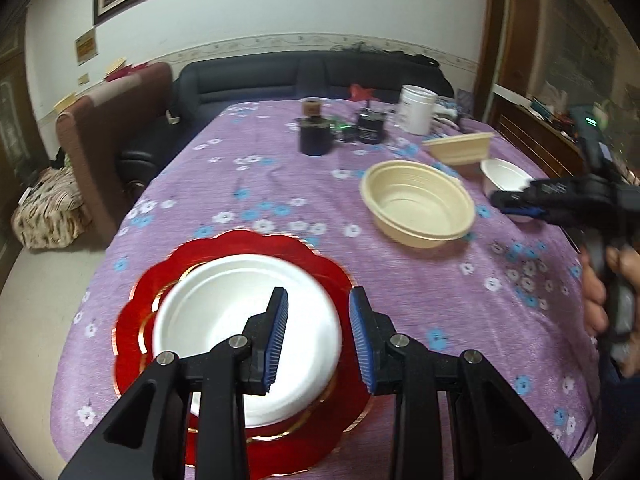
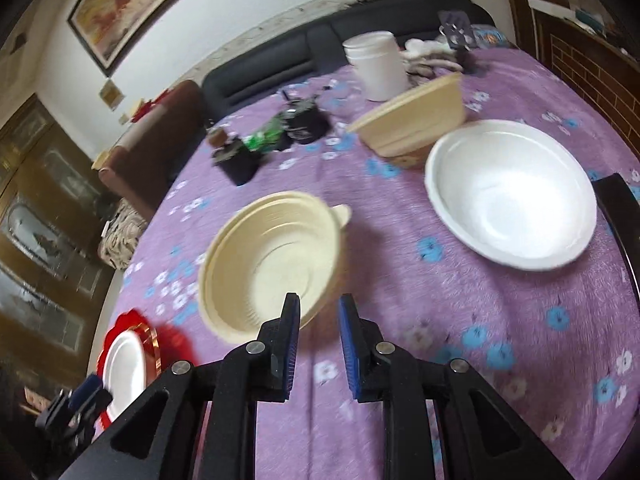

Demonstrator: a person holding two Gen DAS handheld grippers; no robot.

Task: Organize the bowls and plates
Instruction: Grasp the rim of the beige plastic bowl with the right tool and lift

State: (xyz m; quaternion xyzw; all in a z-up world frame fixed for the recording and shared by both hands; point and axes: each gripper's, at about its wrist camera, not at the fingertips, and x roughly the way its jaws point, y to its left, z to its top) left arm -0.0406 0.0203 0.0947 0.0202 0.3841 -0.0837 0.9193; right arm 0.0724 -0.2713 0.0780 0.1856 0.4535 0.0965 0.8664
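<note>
The cream bowl (image 2: 272, 260) sits upright on the purple flowered tabletop (image 2: 460, 320), open side up, with a small tab on its rim pointing away toward the far side. It lies directly ahead of your right tool (image 2: 318, 344), just beyond the blue pads (image 2: 291, 340), its near rim showing a little left of the gap between them. That tool's jaws are parted and slightly opening, with nothing between them; only cloth shows through the gap.

Ahead and to the right of that bowl is a white bowl (image 2: 508, 192), and behind it a second cream bowl (image 2: 416, 120), which leans tilted. All three are well apart from the stack on the left.

Your left tool (image 1: 318, 340) hovers over the white plate (image 1: 224, 320) nested on the red scalloped plate (image 1: 136, 320), near the tabletop's front edge. Its jaws are parted and empty, the left pad over the plate's bowl and the right one past its edge.

Judging by position, your right hand (image 1: 604, 300) is far nearer the cream bowl than the left. The rim closest to you is the obvious bite point, so you would likely push forward and slightly left to straddle it.
</note>
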